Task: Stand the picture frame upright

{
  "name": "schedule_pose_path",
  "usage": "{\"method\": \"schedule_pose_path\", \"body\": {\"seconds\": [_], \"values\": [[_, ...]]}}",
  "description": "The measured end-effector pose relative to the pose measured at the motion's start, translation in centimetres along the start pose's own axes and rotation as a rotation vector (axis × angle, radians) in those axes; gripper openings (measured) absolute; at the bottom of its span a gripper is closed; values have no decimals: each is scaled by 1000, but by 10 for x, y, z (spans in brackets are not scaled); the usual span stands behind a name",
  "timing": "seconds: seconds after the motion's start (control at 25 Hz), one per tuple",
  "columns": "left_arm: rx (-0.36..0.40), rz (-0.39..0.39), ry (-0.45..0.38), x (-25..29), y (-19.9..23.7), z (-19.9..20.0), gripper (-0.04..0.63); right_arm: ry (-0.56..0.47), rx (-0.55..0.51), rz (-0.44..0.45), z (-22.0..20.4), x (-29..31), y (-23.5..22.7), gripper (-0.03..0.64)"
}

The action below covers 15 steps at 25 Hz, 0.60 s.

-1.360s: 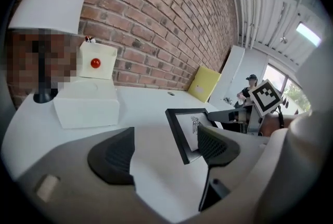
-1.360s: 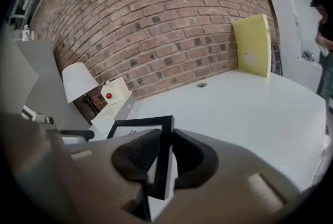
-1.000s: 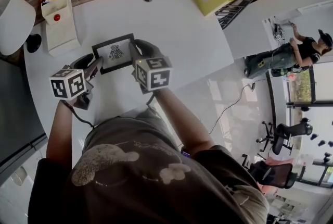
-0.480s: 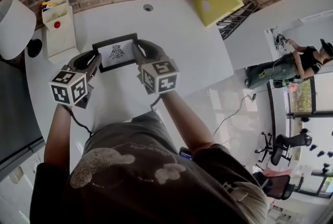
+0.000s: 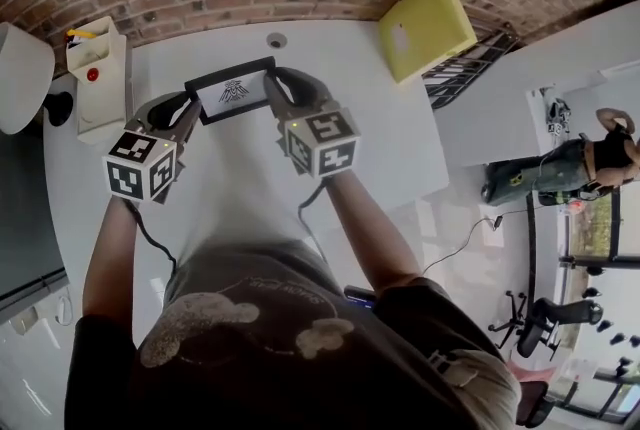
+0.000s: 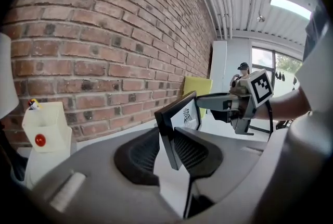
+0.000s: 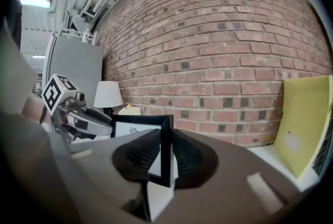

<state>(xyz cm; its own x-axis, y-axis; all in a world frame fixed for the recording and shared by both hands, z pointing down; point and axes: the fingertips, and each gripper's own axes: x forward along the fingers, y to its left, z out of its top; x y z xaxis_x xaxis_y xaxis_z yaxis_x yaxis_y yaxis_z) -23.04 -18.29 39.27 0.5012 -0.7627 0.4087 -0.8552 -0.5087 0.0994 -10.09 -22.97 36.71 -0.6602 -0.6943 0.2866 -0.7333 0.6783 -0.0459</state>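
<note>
Picture frame [image 5: 235, 90] lifted; left hand-held gripper [image 5: 192, 110] just closed onto it, right hand-held gripper [image 5: 280, 98] clamped; back hidden.

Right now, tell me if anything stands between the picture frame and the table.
Nothing visible does. The left gripper, its jaws just closed further, and the right gripper clamp the picture frame above the table.

left hand-held gripper [image 6: 169, 151] | jaws just closed further, gripping picture frame [image 6: 184, 113] edge

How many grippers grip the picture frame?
2. The left gripper, its jaws just closing, holds the picture frame by its left edge; the right gripper holds its right edge.
</note>
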Motion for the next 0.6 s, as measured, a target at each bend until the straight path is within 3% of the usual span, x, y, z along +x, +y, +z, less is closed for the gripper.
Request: {"method": "schedule_pose_path", "body": {"seconds": [0.6], "values": [[57,100,17,120,-23,53,95,-23,12,25,1,13,-132,78]]}}
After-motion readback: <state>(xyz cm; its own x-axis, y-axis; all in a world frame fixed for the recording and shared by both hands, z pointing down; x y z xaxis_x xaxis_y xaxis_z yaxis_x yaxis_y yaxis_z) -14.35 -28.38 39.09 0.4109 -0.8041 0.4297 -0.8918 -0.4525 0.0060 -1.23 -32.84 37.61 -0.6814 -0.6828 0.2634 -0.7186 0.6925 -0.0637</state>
